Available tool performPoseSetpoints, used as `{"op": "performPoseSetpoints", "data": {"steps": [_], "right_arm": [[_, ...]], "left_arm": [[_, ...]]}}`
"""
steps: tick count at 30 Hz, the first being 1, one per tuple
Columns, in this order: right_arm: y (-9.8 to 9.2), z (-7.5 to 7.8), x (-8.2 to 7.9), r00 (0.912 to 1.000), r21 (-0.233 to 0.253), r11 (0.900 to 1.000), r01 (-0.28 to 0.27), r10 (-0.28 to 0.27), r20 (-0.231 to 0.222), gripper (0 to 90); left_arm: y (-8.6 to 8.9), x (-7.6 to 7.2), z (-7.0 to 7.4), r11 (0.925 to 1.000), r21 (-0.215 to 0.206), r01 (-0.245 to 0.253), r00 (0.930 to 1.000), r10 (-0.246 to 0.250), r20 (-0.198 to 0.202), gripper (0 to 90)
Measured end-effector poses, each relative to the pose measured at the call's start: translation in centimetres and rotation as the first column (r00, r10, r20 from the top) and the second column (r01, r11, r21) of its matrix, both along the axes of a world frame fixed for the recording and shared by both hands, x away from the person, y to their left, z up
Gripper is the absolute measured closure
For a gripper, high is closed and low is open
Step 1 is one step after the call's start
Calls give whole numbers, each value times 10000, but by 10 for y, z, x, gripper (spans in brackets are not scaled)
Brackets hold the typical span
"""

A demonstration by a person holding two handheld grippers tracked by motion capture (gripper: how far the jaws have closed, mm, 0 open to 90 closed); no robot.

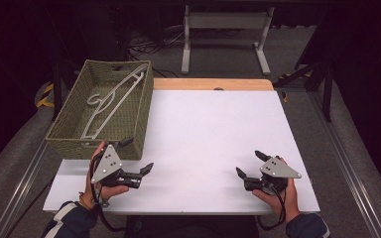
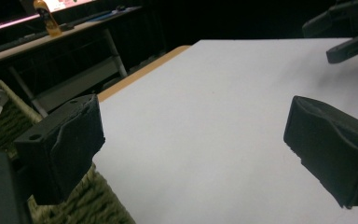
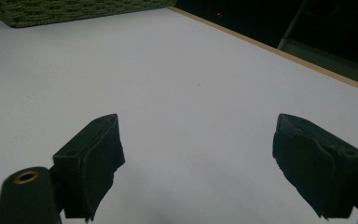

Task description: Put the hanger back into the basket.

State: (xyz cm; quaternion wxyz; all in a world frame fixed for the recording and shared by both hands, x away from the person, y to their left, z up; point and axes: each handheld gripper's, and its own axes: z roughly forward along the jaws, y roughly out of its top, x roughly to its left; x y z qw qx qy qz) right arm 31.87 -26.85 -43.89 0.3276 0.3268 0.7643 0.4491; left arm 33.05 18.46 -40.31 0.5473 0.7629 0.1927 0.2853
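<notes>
White hanger (image 1: 110, 99) lies diag. in green woven basket (image 1: 69, 139), table's left.

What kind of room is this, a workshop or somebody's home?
Probably a lab or recording studio: a white-topped table in a dark room, cables on the floor, and a person's hand-held black two-jaw grippers.

Olive-green woven basket (image 1: 69, 130), pale grey hanger (image 1: 113, 99), white table (image 1: 203, 139), black jaws

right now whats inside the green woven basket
A white clothes hanger lies inside the basket, running diagonally from the near left to the far right corner. The near wall hides a strip of the floor behind it, so anything small there cannot be seen.
</notes>
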Motion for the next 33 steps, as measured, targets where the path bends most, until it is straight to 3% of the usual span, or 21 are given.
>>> {"op": "performPoseSetpoints", "data": {"steps": [8,11,19,24,27,33], "right_arm": [[2,2,-2,10000,53,10000,-19,19,79,152],[4,2,-2,9998,-4,10000,-60,60,176,143],[6,3,-5,9983,-205,9998,-77,89,570,123],[6,5,-8,9945,-58,9998,-207,212,1026,122],[6,7,-10,9920,-34,9997,-247,249,1235,122],[5,6,-10,9928,-48,9999,-155,160,1188,122]], "left_arm": [[4,-2,-24,9984,554,-91,9984,122,-554,51],[6,-2,-31,9983,568,-125,9969,168,-768,49],[21,0,-42,9984,303,-475,9914,509,-1202,36],[27,-1,-43,9979,146,-628,9928,639,-1014,32],[28,-2,-43,9983,199,-542,9918,561,-1144,29],[28,0,-45,9983,134,-574,9897,587,-1306,27]]}}
